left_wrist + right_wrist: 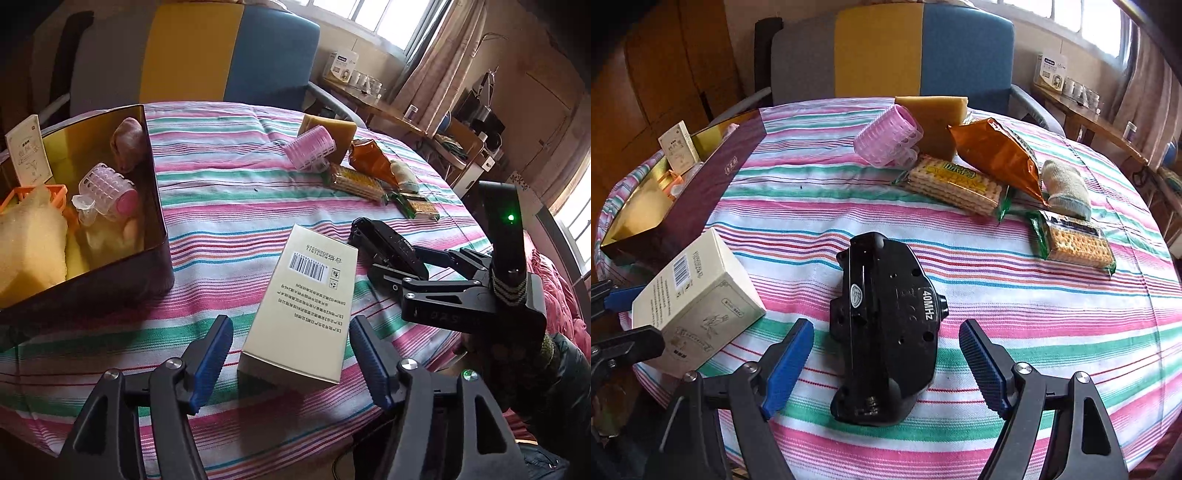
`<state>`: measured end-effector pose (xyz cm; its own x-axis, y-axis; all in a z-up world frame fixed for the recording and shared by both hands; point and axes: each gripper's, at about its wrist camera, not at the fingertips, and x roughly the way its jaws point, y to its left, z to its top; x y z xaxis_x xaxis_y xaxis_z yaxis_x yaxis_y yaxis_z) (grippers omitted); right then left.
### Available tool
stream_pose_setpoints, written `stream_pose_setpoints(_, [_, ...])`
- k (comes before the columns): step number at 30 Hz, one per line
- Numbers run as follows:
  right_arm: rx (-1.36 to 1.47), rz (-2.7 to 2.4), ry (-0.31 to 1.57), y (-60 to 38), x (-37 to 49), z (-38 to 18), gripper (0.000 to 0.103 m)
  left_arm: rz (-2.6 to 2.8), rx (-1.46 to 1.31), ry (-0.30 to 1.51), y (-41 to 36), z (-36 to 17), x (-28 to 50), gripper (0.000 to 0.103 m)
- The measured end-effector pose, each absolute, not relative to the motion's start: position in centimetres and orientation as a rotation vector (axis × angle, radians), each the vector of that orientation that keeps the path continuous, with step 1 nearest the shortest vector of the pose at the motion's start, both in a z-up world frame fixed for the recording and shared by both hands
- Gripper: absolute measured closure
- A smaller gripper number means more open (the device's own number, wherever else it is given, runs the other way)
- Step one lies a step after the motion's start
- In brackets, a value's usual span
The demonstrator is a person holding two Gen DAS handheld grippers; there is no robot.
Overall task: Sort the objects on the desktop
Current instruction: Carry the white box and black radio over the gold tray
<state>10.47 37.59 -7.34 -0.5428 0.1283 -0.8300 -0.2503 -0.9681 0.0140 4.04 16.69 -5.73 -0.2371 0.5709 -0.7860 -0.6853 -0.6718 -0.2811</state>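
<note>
Round table under a striped cloth in pink, green and white. Left gripper spread wide, blue pads either side of a cream carton but clear of its walls, pinching nothing; carton lying flat on the cloth, barcode face up, near the table's front edge. Right gripper likewise spread, pads standing off both flanks of a black remote controller, which rests on the cloth marked "40MHZ", just beside the carton and not touching it as far as can be told. To the left, a dark box with gold lining, open at the top, holding a pale pink hair roller, a small orange basket, yellowish foam pieces and a white card leaning against its far wall. Farther back on the cloth, loose: a second pink hair roller lying against a yellow sponge block, an orange foil snack bag, two cracker packs, and a rolled pale sock just beside the bag. Behind the table, a chair with grey, yellow and blue back panels; a side shelf under a window at the right.
</note>
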Motion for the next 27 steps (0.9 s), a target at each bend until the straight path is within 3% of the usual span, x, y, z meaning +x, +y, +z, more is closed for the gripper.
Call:
stream_pose_setpoints(6, [-1.392, 2.548, 0.206, 38.1, 9.7, -8.1, 0.028, 2.008, -1.203, 0.165, 16.5, -5.2, 3.4, 0.037])
stream_pose_setpoints(12, [-1.397, 2.573, 0.162, 38.1, 9.8, -8.2, 0.028, 1.918, -1.101, 0.321, 17.4, -4.1, 4.0, 0.036])
stream_pose_setpoints(27, [-1.349, 2.64, 0.188, 38.3, 10.2, -8.7, 0.021, 1.764, -1.031, 0.581, 20.7, -4.8, 3.3, 0.035])
